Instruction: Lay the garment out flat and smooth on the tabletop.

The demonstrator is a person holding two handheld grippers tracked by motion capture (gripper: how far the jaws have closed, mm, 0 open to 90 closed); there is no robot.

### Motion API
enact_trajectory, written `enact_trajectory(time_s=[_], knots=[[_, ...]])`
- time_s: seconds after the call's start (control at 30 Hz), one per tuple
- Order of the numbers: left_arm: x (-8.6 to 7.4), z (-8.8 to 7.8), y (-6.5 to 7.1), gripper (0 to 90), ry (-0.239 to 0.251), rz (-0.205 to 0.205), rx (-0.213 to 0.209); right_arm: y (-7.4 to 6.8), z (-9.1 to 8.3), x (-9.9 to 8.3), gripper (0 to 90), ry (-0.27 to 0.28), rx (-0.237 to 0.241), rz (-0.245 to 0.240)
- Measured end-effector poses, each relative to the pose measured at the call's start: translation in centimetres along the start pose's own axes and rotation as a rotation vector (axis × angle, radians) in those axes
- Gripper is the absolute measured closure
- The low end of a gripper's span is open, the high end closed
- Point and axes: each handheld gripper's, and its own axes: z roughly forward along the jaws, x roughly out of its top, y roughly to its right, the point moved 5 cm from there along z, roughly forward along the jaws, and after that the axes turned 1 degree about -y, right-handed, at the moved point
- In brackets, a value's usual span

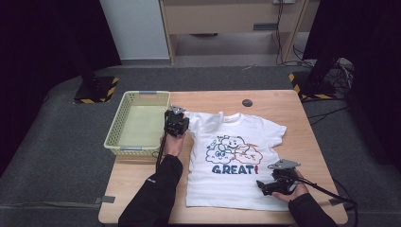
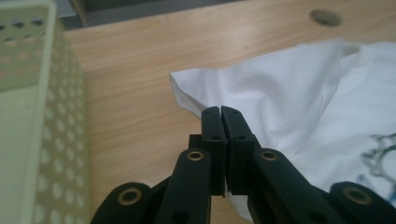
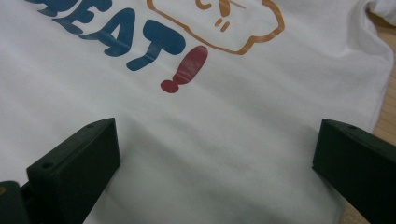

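A white T-shirt (image 1: 234, 161) lies flat, print up, in the middle of the desk (image 1: 274, 101), beside a pale green basket (image 1: 138, 124). The left tool (image 2: 220, 111) has its jaws pressed together on the sleeve's edge — thin cloth pinched between the pads. The right tool (image 3: 215, 154) hovers spread wide over the hem, holding nothing. The shirt looks light, soft and floppy — it will likely sag and crease, so seams, sleeve ends and hem corners seem the best holds.
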Motion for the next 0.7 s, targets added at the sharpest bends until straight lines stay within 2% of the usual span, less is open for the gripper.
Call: enact_trajectory(time_s=[0.07,0.17,0.23,0.3,0.43,0.5,0.57,0.63,0.7], knots=[[-0.7,0.5,-0.5,88.8,-0.039,-0.002,0.042,0.0,0.0,0.0,0.7,0.001,0.000,0.000],[-1.5,1.1,-1.0,88.5,-0.085,-0.010,0.061,-0.1,0.0,0.0,0.7,0.002,0.001,-0.001],[-1.9,1.4,-1.0,87.3,-0.100,-0.006,0.074,-0.1,0.0,0.0,0.7,0.001,0.002,-0.004],[-1.8,1.3,-1.0,79.8,-0.096,-0.009,0.089,-0.1,0.0,0.0,0.8,0.000,0.002,-0.004],[-0.7,0.1,-0.5,71.7,-0.025,-0.037,0.040,-0.2,0.0,0.1,1.2,-0.008,0.005,-0.005],[-0.2,-0.2,0.5,67.1,0.010,-0.030,-0.025,-0.2,0.0,0.1,1.2,-0.012,0.007,-0.005],[-0.3,0.0,2.1,63.7,-0.013,0.001,-0.077,-0.2,0.0,0.1,1.1,-0.012,0.007,-0.005],[-0.8,0.7,3.4,62.1,-0.045,0.039,-0.100,-0.2,0.0,0.1,1.1,-0.012,0.007,-0.005],[-1.5,1.7,4.2,62.2,-0.087,0.049,-0.110,-0.2,0.0,0.1,1.1,-0.011,0.006,-0.005]])
